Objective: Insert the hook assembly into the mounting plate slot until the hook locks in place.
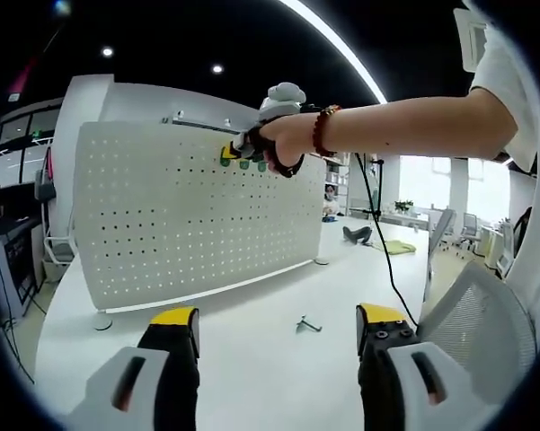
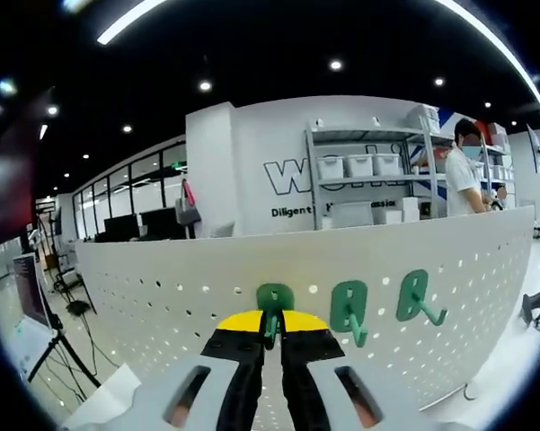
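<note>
A white pegboard mounting plate (image 1: 189,215) stands upright on the white table (image 1: 252,359). In the right gripper view my right gripper (image 2: 271,329) is shut on a green hook (image 2: 274,301), pressed against the pegboard (image 2: 162,287) near its top edge. Two more green hooks (image 2: 350,310) (image 2: 418,301) hang on the plate just to the right. In the left gripper view a person's hand holds the right gripper (image 1: 238,151) at the board's top by the green hooks (image 1: 250,163). My left gripper (image 1: 278,319) is open above the table, nothing between its jaws.
A small metal hook (image 1: 308,324) lies on the table in front of the board. A mesh chair (image 1: 481,314) stands at the right, a cable (image 1: 377,233) hangs from the arm. Behind the board are shelves (image 2: 368,166), a standing person (image 2: 463,180) and a tripod (image 2: 49,346).
</note>
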Motion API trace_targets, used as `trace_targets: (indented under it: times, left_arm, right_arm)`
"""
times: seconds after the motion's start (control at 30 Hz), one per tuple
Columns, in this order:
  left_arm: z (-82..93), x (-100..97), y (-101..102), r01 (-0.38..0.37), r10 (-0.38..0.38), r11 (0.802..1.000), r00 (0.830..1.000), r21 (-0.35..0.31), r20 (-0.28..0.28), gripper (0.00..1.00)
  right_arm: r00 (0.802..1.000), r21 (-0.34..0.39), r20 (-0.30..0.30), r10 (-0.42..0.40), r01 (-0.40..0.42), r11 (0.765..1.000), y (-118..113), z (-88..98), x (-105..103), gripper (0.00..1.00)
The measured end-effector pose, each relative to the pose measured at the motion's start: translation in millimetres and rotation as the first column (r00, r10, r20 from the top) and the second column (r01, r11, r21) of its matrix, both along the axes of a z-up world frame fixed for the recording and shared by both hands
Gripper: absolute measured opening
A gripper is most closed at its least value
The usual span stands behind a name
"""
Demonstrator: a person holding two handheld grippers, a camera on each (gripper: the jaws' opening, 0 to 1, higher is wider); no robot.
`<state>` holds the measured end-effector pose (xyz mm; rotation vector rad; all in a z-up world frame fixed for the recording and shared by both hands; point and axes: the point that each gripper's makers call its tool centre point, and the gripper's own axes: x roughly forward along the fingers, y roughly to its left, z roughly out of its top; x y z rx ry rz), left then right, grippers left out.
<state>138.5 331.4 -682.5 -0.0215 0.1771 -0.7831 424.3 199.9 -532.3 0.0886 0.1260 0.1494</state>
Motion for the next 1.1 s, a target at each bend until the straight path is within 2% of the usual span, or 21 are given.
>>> trace_targets:
  times: [0.17, 0.6, 1.1]
  left_arm:
    - [0.2, -0.8, -2.6, 0.007, -0.007, 1.0, 1.0, 0.005, 0.0, 0.73]
    - [1.8, -3.3, -4.2, 0.003, -0.003, 1.0, 1.0, 0.012, 0.002, 0.72]
    - [7.0, -13.2, -14.8, 0.019, -0.019, 0.999, 1.0, 0.033, 0.011, 0.72]
  right_arm:
    - [1.0, 0.0, 0.004, 0.024, -0.024, 1.0, 1.3, -2.7, 1.4, 0.06]
    - [0.998, -0.037, 0.021, 0.063, -0.063, 0.997, 6.9, 1.2, -4.7, 0.18]
    - [0.994, -0.019, 0.02, 0.103, -0.103, 0.995, 4.4, -1.1, -26.2, 0.19]
